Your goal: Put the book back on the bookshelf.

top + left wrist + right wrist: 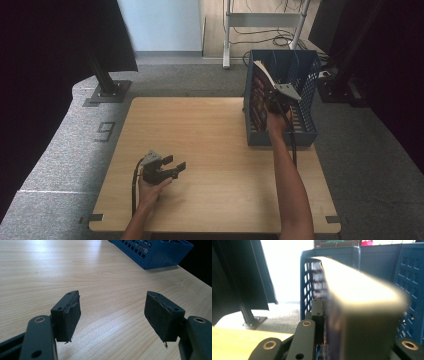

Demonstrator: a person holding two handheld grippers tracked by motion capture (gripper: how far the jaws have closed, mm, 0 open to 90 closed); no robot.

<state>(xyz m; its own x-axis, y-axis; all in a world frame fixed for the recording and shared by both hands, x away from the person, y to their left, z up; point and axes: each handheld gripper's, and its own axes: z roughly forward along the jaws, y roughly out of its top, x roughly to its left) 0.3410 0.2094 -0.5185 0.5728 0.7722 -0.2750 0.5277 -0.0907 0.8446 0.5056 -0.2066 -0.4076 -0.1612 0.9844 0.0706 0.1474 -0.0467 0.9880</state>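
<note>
The thick dark-covered book with pale page edges [362,305] stands tilted inside the blue slotted plastic crate [306,90] at the table's far right corner, pinched tight between the jaws of the right gripper [278,99], so this looks like the moment of setting it into the crate or lifting it out. Next comes a steady move that keeps the book off the crate's walls. The left gripper [112,315] rests spread and empty over the bare light wooden table [215,150].

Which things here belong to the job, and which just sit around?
In the job:
- book, clamped in the right gripper
- blue basket, book being held inside it

Just around:
- left gripper, open and empty above the table
- black stand on the floor
</note>
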